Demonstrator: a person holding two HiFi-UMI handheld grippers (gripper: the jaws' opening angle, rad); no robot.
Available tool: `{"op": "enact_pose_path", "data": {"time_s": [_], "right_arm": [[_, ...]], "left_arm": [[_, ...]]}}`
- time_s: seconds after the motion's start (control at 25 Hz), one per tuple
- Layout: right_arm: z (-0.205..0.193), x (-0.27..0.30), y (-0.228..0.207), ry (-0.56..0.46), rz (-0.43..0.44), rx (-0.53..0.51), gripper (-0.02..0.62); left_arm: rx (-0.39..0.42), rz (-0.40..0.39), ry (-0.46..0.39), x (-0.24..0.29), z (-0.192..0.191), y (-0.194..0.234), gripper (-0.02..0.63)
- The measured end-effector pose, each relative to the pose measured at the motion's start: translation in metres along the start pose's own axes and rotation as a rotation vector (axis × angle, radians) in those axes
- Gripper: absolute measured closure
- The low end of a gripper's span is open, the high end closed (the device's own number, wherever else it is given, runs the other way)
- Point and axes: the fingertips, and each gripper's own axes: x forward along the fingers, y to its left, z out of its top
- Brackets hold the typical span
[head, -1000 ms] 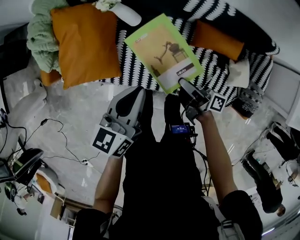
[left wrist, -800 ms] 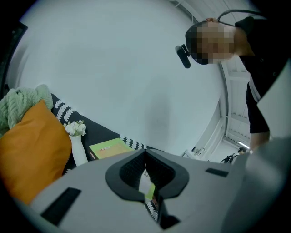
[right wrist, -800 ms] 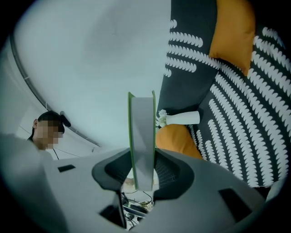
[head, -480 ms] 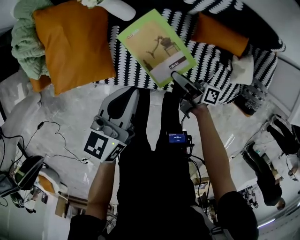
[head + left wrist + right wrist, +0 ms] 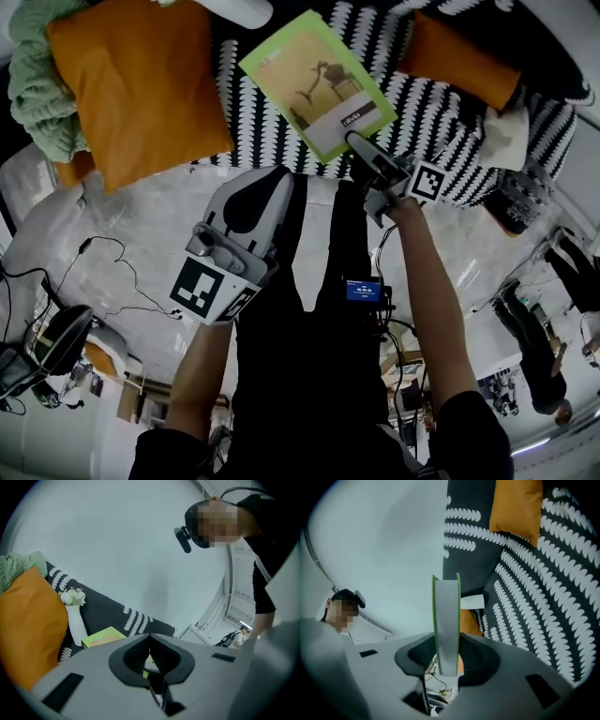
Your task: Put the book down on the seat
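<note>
**Entry: green book, now further in over the seat, grip unchanged**

- Book: over the last second I have carried it away from the front edge and deeper over the black-and-white patterned seat. It lies cover-up between the big orange cushion and the small one. I cannot tell whether its underside touches the fabric yet.
- Right gripper: still closed on the book's near corner. In the right gripper view both jaws press its green-edged side, as they did before, and more of the seat pattern fills that view.
- Left gripper: jaws together with nothing between them, held back over the floor and clear of the seat.
- Reading: the book is now above the spot where it belongs. I judge that only setting it flat and letting go remains.
</note>
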Motion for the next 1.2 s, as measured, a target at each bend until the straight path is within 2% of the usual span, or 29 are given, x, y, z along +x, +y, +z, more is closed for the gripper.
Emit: {"op": "enact_pose_path", "data": {"time_s": [0.24,0.52,0.64,0.72,0.76,0.92,1.08,1.2], "right_arm": [[-0.001,0.0,0.013,-0.032,-0.074,0.03,0.437],[0.007,-0.002,0.008,-0.032,-0.133,0.031,0.437],[-0.003,-0.002,0.013,-0.025,-0.144,0.052,0.437],[-0.026,0.01,0.003,-0.029,-0.131,0.057,0.437],[-0.032,0.018,-0.007,-0.044,-0.125,0.024,0.437],[-0.004,0.036,-0.03,-0.177,-0.134,-0.267,0.437],[-0.042,0.04,-0.053,-0.211,-0.156,-0.27,0.437],[-0.046,0.048,-0.073,-0.217,-0.138,-0.269,0.437]], "left_arm": [[-0.042,-0.02,0.012,-0.01,0.019,-0.008,0.592],[-0.04,-0.019,0.022,-0.01,0.035,-0.022,0.592],[-0.045,0.008,0.035,-0.025,0.04,-0.03,0.592],[-0.026,0.028,0.045,-0.05,0.028,-0.023,0.592],[-0.006,0.015,0.024,-0.062,0.016,-0.014,0.592],[0.061,-0.177,-0.2,-0.082,-0.043,0.039,0.593],[0.025,-0.207,-0.207,-0.114,-0.084,0.057,0.593],[0.047,-0.208,-0.212,-0.114,-0.098,0.062,0.592]]}}
